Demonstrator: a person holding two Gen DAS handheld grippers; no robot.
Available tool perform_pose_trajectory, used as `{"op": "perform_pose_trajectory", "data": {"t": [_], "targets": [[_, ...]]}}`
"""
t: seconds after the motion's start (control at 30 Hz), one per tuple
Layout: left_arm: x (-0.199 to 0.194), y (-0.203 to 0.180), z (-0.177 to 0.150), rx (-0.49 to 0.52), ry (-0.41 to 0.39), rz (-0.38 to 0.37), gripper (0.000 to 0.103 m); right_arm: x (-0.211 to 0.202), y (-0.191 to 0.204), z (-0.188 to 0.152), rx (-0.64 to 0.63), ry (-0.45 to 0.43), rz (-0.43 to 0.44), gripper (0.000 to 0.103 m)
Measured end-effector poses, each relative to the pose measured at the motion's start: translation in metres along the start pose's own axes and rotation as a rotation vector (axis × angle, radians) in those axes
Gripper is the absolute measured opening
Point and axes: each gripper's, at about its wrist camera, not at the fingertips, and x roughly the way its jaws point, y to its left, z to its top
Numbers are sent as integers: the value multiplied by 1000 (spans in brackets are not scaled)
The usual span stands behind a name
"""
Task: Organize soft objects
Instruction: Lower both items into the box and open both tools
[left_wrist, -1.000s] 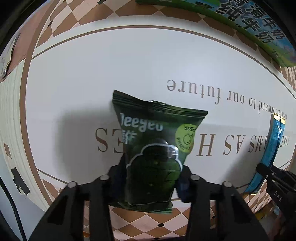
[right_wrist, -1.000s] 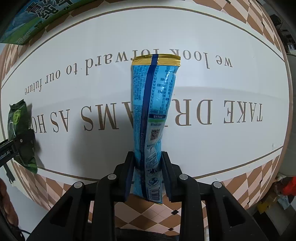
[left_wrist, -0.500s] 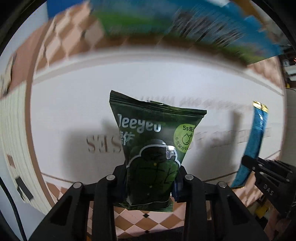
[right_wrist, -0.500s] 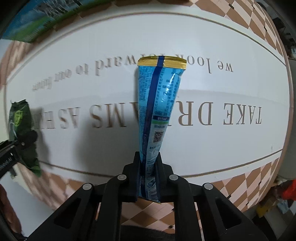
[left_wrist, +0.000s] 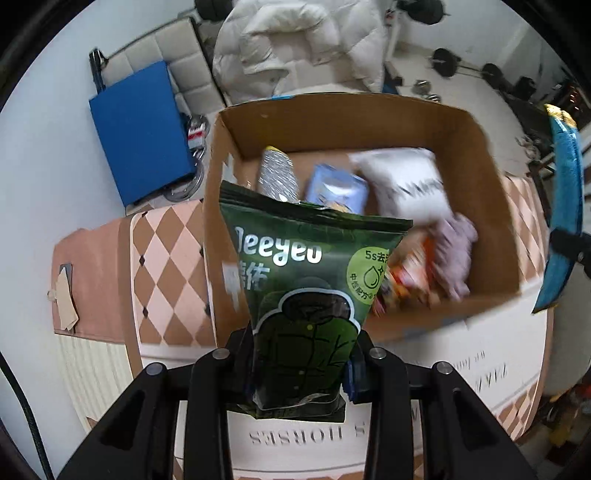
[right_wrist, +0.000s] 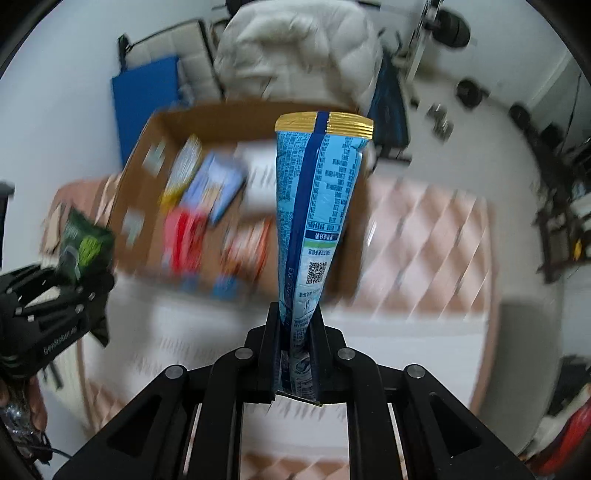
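Both tools have swung up toward the cardboard box (left_wrist: 491, 173) ahead, the left tool (left_wrist: 301, 365) clamped on the light, crinkly green pouch (left_wrist: 306, 295), the right tool (right_wrist: 295, 354) pinching the limp blue packet (right_wrist: 314, 206) low.

The left gripper (left_wrist: 301, 365) is clamping the lower part of a dark green packet (left_wrist: 306, 295), which is standing upright in front of an open cardboard box (left_wrist: 491, 192). Inside the box a silver pouch (left_wrist: 277, 175), a pale blue pack (left_wrist: 338, 190), a white bag (left_wrist: 410, 182) and a lilac cloth (left_wrist: 456, 254) are lying close together. At the right edge a blue packet (left_wrist: 565, 206) is showing, pinched by the right gripper (left_wrist: 570, 245).
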Motion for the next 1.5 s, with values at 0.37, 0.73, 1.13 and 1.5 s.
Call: {"op": "perform_pose_trajectory", "data": {"t": [0.37,0.73,1.13,1.5], "targets": [[81,19,65,1,235,81,32,132,-6,119,-3,173,-97,14],[102,18,64,-33,319,-39,69,187,6,135,-66,287,-163,75],[43,18,52,-78,184,-60,91,136,-2,118,-6,210,-65,103],[-6,8,-4,-115,15,-24,101,84,6,41,67,87,-68,103]]}}
